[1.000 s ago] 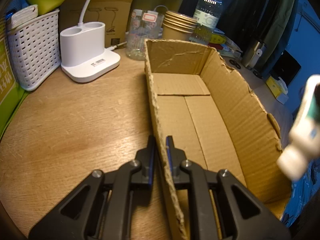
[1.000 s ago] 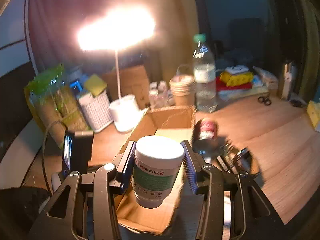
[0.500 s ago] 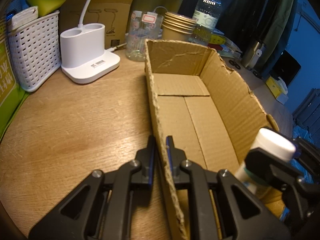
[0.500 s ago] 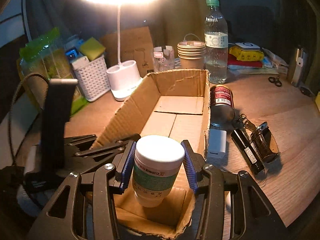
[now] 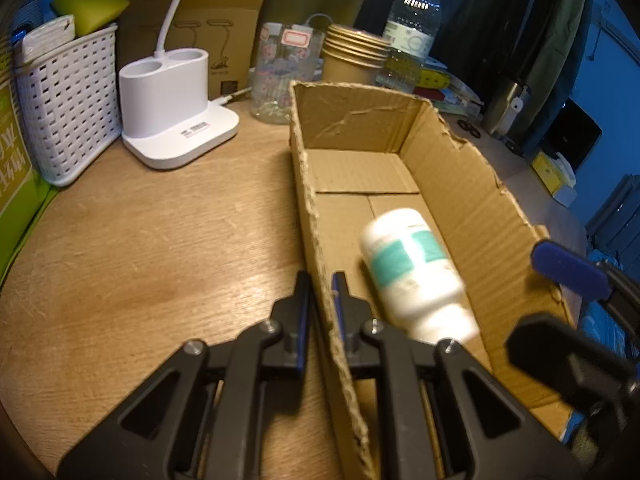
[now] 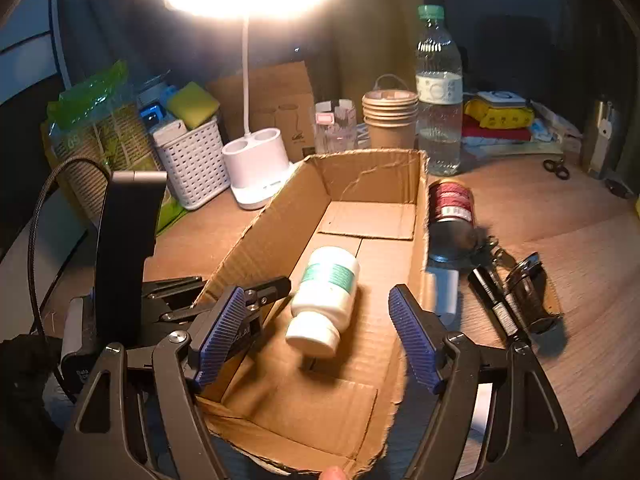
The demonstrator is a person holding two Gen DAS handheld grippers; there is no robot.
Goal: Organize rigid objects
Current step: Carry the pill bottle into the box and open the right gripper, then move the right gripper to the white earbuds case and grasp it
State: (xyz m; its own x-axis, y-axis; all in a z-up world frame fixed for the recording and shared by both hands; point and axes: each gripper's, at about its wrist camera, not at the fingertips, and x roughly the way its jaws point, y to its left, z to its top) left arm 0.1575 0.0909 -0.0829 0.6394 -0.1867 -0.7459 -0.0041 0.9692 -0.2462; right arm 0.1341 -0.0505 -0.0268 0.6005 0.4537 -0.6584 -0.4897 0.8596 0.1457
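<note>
A white pill bottle (image 6: 326,296) with a green label lies on its side on the floor of the open cardboard box (image 6: 372,172), blurred in the left wrist view (image 5: 412,268). My right gripper (image 6: 316,336) is open and empty above the box's near end, the bottle just beyond its blue pads (image 6: 412,340). My left gripper (image 5: 320,308) is shut on the box's left wall (image 5: 316,216), one finger inside and one outside. The right gripper's blue pad (image 5: 568,266) shows at the box's right wall.
A red can (image 6: 450,204), a white block (image 6: 444,292), keys and dark cylinders (image 6: 516,292) lie right of the box. Behind it stand a lamp base (image 5: 176,120), white basket (image 5: 68,100), glass jar (image 5: 286,72), paper cups (image 5: 354,56) and water bottle (image 6: 438,88).
My right gripper opened and let go of the pill bottle. The bottle dropped into the box and now lies on its side. The left gripper has not moved.
</note>
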